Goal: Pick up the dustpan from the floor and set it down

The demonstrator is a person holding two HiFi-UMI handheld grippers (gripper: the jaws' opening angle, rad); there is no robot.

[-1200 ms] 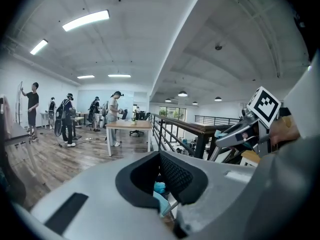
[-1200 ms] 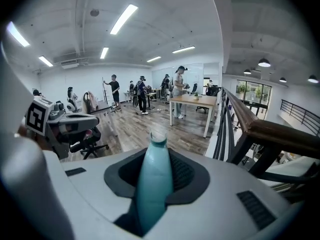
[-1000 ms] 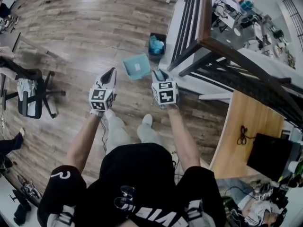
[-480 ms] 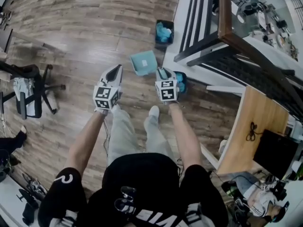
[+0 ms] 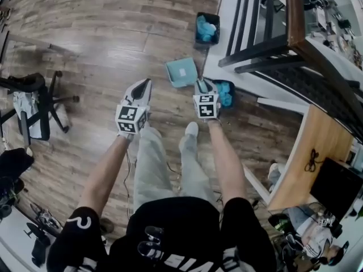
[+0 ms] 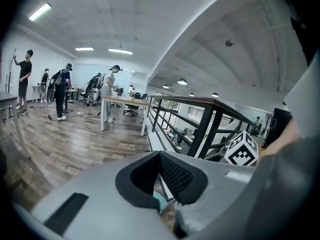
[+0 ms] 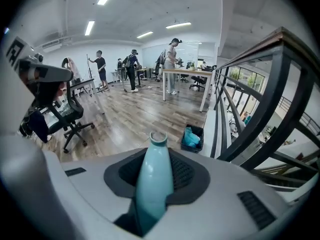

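The teal dustpan [image 5: 181,72] hangs in front of my feet, pan end low over the wooden floor; I cannot tell if it touches. My right gripper [image 5: 202,86] is shut on its teal handle [image 7: 154,184], which stands up between the black pads in the right gripper view. My left gripper [image 5: 145,86] hovers to the left of the pan, apart from it. Its jaws meet at the tip with nothing between them [image 6: 162,176]. The right gripper's marker cube [image 6: 243,149] shows in the left gripper view.
A black bin [image 5: 207,28] with blue contents stands beyond the pan, and a second one [image 5: 226,92] beside my right gripper. A dark railing [image 5: 283,44] runs along the right. A wooden desk [image 5: 317,146] is at right, an office chair [image 5: 34,103] at left. People stand far off [image 7: 172,64].
Both grippers have sunk toward the floor, the right one carrying the dustpan down with it. The right grip on the handle is unchanged.
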